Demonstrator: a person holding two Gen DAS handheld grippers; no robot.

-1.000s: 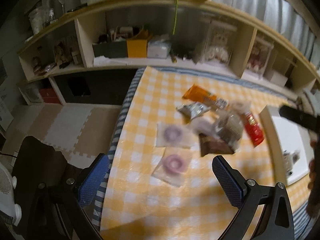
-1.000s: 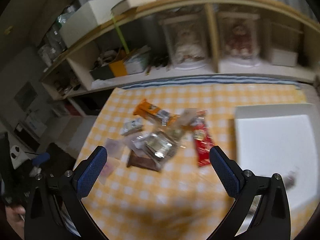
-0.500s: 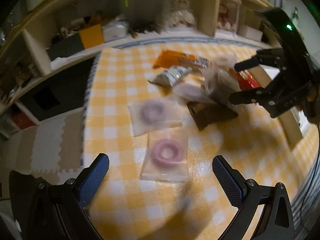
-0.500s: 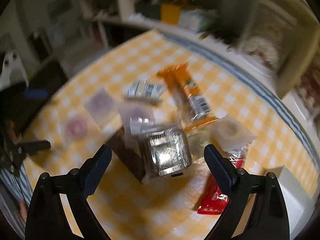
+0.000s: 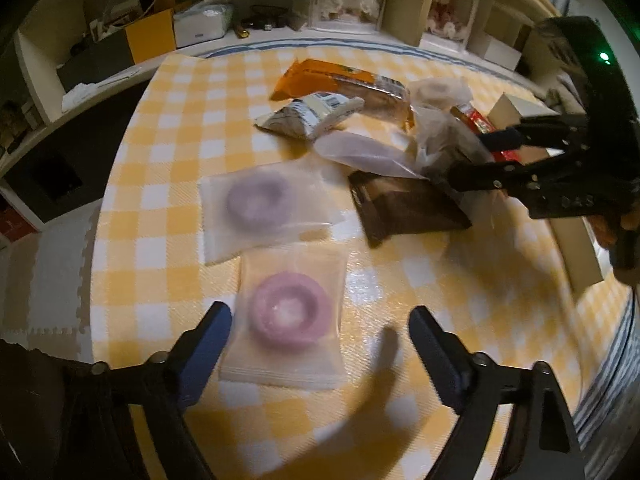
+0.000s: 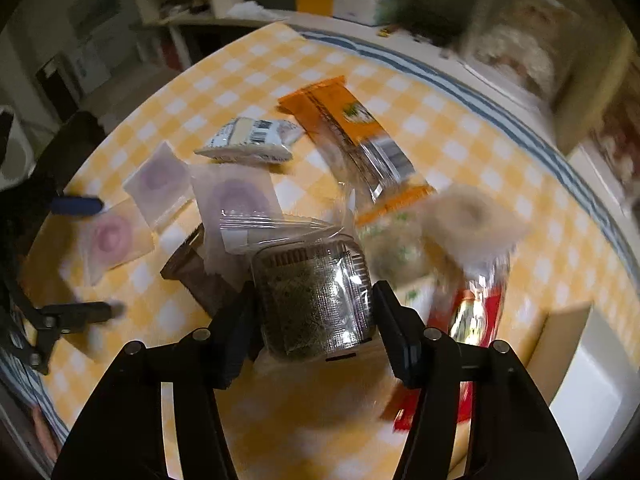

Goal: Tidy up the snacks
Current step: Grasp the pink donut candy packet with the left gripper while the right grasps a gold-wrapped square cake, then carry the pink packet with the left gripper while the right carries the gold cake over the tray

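Snack tray [image 6: 316,304] long axis along right fingers [image 6: 394,336], flanking | left fingers [image 5: 212,332] spread

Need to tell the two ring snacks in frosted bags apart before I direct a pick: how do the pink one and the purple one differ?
The pink ring packet lies between the left tongs' open fingers; the purple ring packet sits farther out, toward the pile. The pink ring looks bright and crisp; the purple is duller and hazier. The purple packet's near edge overlaps the pink one's far edge. Both lie flat on the checked cloth in frosted square bags.
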